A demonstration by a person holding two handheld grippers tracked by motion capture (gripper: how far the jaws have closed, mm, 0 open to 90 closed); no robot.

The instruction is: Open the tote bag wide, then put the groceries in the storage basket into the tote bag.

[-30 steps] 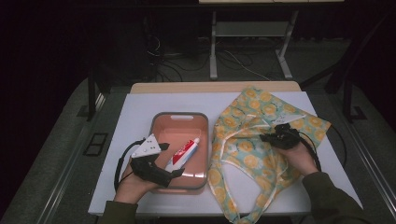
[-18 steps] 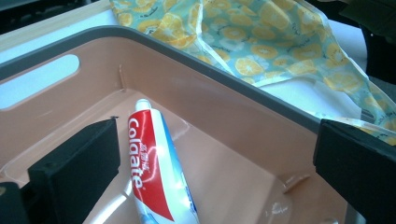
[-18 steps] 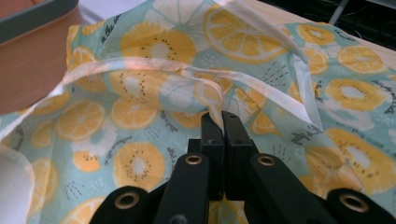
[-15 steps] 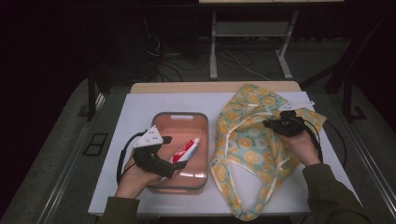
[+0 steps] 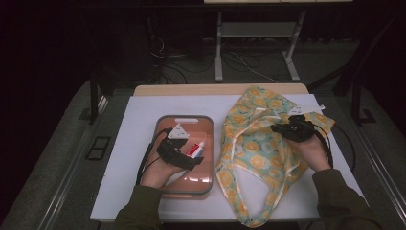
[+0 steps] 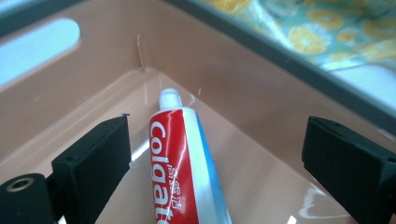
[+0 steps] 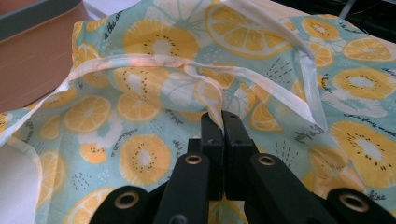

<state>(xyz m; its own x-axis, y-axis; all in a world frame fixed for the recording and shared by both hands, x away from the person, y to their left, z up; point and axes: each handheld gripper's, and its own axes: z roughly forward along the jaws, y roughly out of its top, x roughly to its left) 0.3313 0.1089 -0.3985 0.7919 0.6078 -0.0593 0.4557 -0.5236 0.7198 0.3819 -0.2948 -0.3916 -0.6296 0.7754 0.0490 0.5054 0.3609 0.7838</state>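
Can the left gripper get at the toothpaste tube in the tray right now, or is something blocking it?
Probably yes. The left gripper is already inside the pink tray, its jaws wide apart on either side of the toothpaste tube and just beginning to close. Nothing lies between pads and tube; the tray wall stands beyond the cap.

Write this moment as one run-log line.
left gripper: open, closing around toothpaste in tray | right gripper: shut on bag

Red, white and blue toothpaste tube (image 6: 184,168), salmon-pink tray (image 5: 165,125) with grey rim, mint-green bag (image 5: 253,148) with orange-slice print, white desk (image 5: 139,120)
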